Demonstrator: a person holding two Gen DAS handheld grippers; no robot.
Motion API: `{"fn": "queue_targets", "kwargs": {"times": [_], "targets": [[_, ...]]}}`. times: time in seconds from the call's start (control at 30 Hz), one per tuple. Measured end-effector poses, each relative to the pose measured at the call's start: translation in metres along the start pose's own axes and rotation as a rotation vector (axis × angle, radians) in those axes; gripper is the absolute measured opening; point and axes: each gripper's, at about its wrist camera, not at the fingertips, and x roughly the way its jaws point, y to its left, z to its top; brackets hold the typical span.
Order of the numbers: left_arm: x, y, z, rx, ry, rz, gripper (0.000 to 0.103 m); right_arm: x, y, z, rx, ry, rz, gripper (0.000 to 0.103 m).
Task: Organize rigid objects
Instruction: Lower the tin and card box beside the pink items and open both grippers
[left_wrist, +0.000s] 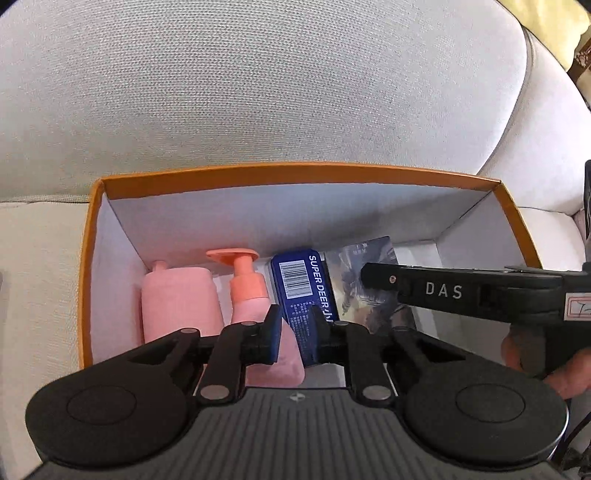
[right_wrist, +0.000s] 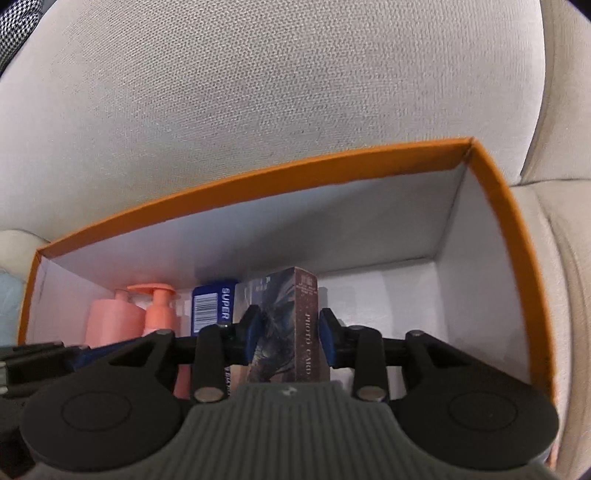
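An orange-rimmed white box (left_wrist: 295, 173) sits on a pale sofa. Inside stand a pink flask (left_wrist: 177, 299), a pink pump bottle (left_wrist: 247, 291), a blue "SUPER DEER" box (left_wrist: 301, 284) and a photo card box (left_wrist: 369, 280). My left gripper (left_wrist: 293, 325) is low in the box with its fingers on either side of the blue box. My right gripper (right_wrist: 290, 328) holds the photo card box (right_wrist: 291, 321) upright, its pads against both sides; the orange box rim (right_wrist: 258, 177), pink bottles (right_wrist: 114, 317) and blue box (right_wrist: 214, 302) show behind. The right gripper reaches in from the right in the left wrist view (left_wrist: 373, 277).
The sofa backrest (left_wrist: 258, 92) rises right behind the box. The right part of the box floor (right_wrist: 399, 295) is bare white. A yellow cloth (left_wrist: 554, 22) lies at the far top right.
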Motion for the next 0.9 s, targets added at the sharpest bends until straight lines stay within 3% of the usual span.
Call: {"fn": "queue_targets", "kwargs": {"times": [0.27,0.47,0.9], "targets": [[-0.013,0.002,-0.007,0.0,-0.009,-0.015,0.019,-0.014,0.01,-0.011,-0.124,-0.007,-0.044,0.036],[-0.014,0.005,-0.01,-0.005,-0.016,-0.015,0.019,-0.018,0.012,-0.019,-0.223,0.053,-0.043,0.037],[-0.018,0.0,-0.016,0.012,-0.026,-0.029,0.019,-0.012,0.018,-0.024,-0.22,0.076,-0.021,0.038]]}}
